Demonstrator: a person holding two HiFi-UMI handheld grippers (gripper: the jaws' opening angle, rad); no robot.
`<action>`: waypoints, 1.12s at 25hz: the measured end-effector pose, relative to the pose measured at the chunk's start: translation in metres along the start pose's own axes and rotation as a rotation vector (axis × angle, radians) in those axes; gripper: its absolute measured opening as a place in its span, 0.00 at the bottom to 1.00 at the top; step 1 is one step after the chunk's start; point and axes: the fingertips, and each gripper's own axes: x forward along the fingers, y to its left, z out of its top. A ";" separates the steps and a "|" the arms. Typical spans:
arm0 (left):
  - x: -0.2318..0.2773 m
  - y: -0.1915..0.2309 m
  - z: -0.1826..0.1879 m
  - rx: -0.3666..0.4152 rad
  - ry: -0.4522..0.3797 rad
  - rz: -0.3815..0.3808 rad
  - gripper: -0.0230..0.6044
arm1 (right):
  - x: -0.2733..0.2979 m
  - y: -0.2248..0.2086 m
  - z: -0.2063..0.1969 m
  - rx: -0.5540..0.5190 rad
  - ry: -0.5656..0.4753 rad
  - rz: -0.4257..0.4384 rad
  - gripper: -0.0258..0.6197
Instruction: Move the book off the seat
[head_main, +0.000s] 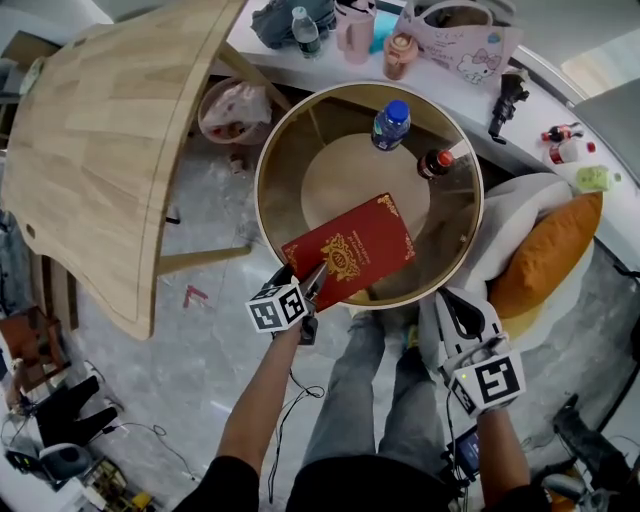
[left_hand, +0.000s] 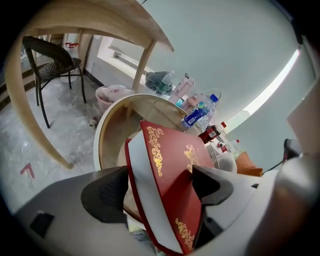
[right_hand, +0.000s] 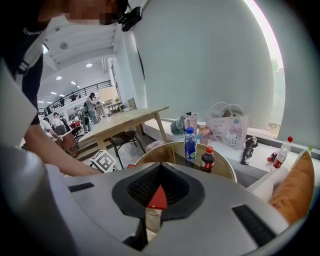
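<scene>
Straddling the near corner of the red book (head_main: 350, 250), the left gripper (head_main: 305, 285) stands with its jaws spread wide. One pad sits on either side of the cover and page block and, as far as can be judged, neither squeezes. The book lies on the round glass table (head_main: 262, 190), clear of the white seat (head_main: 520, 215) and its orange cushion (head_main: 550, 250) at the person's right, so the task looks all but done. From the left gripper the book runs away up and to the right, its long axis on a diagonal toward the table's middle and its near corner at the rim. The likely next move is to draw that gripper straight back along the same line, so that neither pad drags the corner off the edge. The right gripper (head_main: 458, 308) hangs well apart, low beside the seat, its jaws closed together on nothing. Only the head view shows the book lying on the glass, apart from the blue-capped bottle (head_main: 390, 125) and the cola bottle (head_main: 435, 162). Only the left gripper view shows the white page edge between the pads, while the right gripper view gives just a red sliver past its closed tips.
</scene>
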 end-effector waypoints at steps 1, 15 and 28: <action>0.002 0.001 -0.002 -0.014 0.004 -0.004 0.66 | 0.000 0.000 -0.002 0.001 0.003 -0.001 0.05; -0.016 -0.003 0.001 0.236 0.031 0.090 0.61 | -0.013 0.002 0.007 0.001 -0.020 -0.016 0.05; -0.153 -0.154 0.032 0.347 -0.202 -0.139 0.36 | -0.110 -0.002 0.083 -0.075 -0.180 -0.030 0.05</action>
